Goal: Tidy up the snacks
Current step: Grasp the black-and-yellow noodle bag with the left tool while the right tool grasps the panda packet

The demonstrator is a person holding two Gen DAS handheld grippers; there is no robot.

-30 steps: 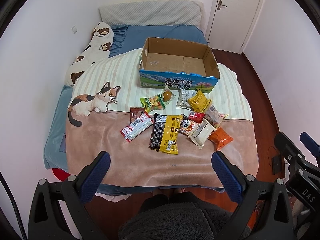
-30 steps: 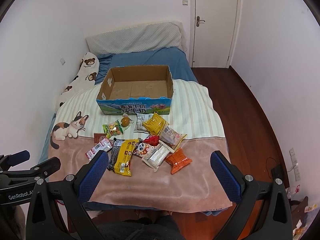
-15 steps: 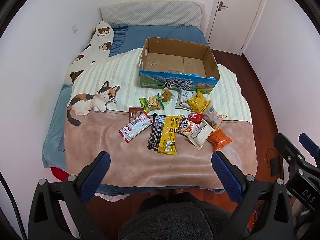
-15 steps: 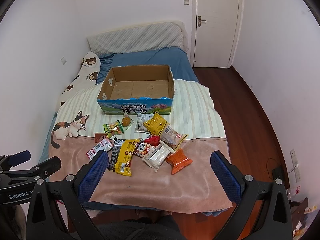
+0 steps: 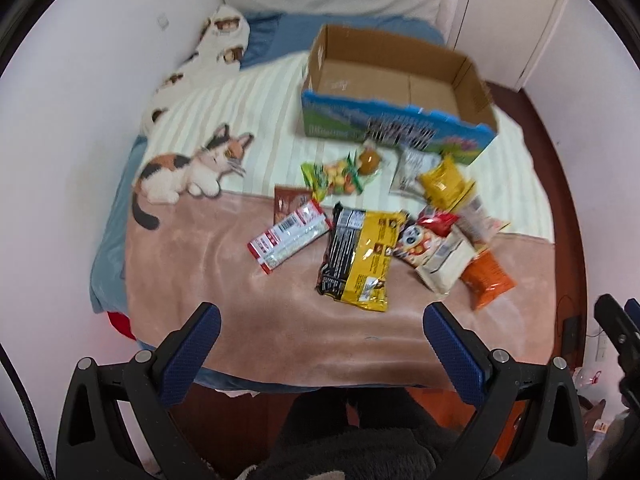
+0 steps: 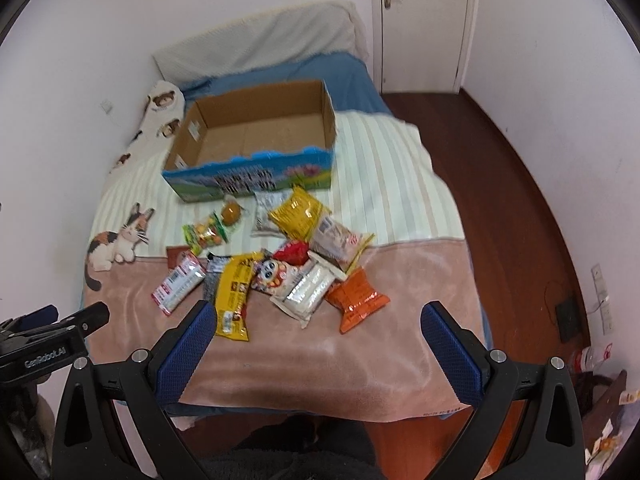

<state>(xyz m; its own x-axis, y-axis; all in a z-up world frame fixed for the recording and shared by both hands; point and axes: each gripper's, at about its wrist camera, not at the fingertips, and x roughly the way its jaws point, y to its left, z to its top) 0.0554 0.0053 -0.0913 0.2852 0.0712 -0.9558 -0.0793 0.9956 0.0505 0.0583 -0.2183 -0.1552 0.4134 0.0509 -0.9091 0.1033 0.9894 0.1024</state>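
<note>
Bed (image 5: 280,320) fills the space ahead of both tools, covered by a blanket (image 6: 400,184) that is striped cream on the far half and plain pink-brown on the near half, with a cat print (image 5: 188,172) ahead-left.

Cardboard box (image 5: 396,80) sits open-topped on the striped half, far ahead of the left tool (image 5: 322,334), slightly right of its centreline; nothing visible inside. From the right tool (image 6: 318,332) the box (image 6: 256,132) is ahead and a little left.

Snack pile lies between the box and the tools, all on the blanket, none gripped:
- yellow-black packet (image 5: 360,256), biggest, straight ahead of the left tool; its near end sits just behind the right tool's left finger (image 6: 188,344) in that view
- cream pack (image 6: 308,292), partly over its neighbours, dead ahead of the right tool
- orange bag (image 6: 358,300) ahead-right, nearest that tool
- yellow bag (image 6: 298,212) further out, near the box front
- red-white stick pack (image 5: 290,236) ahead-left of the left tool
- green candy bag (image 5: 332,176) just short of the box

Both tools spread wide, holding nothing, hovering over the near edge of the bed. Frames are motion-blurred.
</note>
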